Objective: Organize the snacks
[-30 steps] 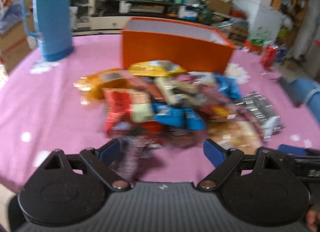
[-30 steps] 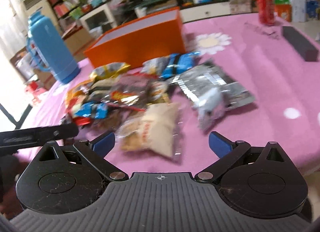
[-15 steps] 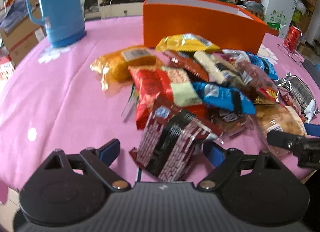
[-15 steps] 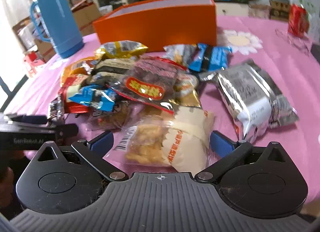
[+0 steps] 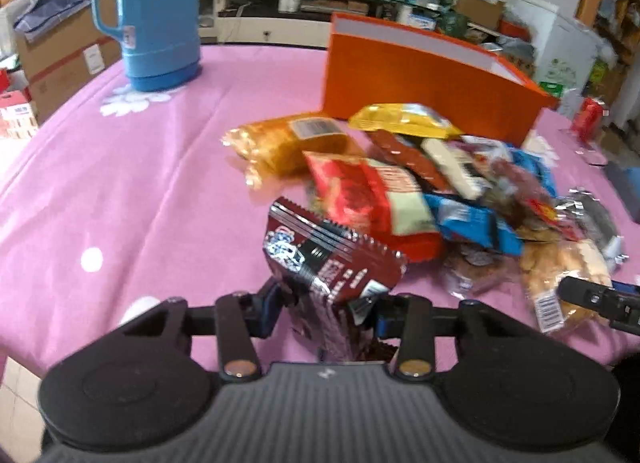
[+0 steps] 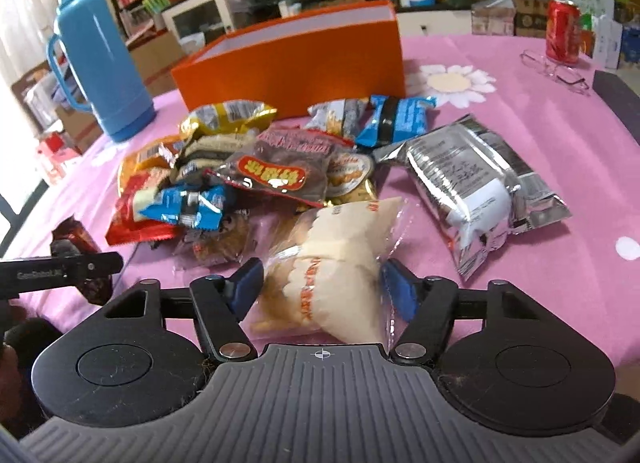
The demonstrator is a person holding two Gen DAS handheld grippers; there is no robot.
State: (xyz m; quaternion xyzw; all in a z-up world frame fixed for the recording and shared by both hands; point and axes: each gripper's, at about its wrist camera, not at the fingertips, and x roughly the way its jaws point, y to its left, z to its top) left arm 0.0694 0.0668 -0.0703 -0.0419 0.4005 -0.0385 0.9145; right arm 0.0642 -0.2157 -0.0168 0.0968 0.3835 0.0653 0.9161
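two low wrist views, shared snack pile

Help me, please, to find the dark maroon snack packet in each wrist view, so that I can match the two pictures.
Left wrist view: the dark maroon snack packet stands bottom centre, between the closing jaws of the left gripper.
Right wrist view: only part of it shows at the far left edge, behind the left gripper's finger.
Shared landmark: the orange box behind the snack pile.

Tablecloth pink w/ white daisies & dots. Box orange, white inside. Thermos blue. Soda can red. Left-held packet dark maroon; right-held bag clear w/ cream print.
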